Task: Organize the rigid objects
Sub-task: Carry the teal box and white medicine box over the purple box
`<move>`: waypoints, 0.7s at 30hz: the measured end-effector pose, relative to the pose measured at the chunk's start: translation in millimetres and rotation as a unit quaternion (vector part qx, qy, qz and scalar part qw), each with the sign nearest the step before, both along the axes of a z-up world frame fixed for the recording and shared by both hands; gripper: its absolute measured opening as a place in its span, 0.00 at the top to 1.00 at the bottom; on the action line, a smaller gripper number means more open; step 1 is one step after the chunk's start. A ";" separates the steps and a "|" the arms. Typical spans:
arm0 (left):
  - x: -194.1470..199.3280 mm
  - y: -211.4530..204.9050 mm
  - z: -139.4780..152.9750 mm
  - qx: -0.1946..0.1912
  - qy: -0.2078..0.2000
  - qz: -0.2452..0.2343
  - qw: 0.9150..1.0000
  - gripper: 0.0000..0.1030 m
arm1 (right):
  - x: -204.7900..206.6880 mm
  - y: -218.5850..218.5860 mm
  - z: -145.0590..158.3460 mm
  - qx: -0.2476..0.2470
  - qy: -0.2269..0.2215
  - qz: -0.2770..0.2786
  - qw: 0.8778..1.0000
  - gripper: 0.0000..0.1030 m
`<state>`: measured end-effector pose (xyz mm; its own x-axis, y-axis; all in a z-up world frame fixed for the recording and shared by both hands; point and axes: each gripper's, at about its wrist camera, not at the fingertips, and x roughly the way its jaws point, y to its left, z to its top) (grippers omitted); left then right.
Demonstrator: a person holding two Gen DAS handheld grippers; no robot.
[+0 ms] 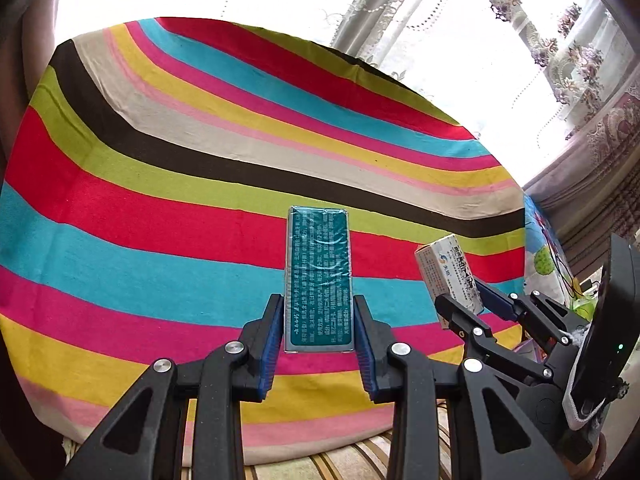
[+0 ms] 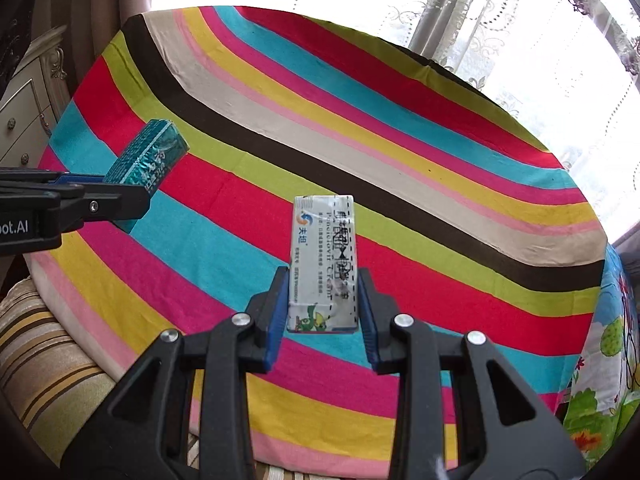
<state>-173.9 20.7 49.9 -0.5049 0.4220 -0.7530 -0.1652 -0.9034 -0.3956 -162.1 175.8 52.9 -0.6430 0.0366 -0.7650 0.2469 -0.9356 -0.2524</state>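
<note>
The striped cloth [image 1: 168,184] is bare across its whole left and far side, out to the edge by the curtained window [image 1: 500,40]. The left gripper [image 1: 318,322] clamps a teal box [image 1: 318,280] upright, lifted clear of the cloth. To its right, well apart, the right gripper [image 2: 323,300] pinches a white cream box [image 2: 324,260], also raised. No containers are in view.
</note>
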 end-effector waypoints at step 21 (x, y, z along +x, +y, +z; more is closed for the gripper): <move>186.9 259.6 20.0 0.014 -0.003 -0.291 0.957 0.66 | 227.1 238.8 39.4 -0.013 0.027 -0.312 0.950 0.64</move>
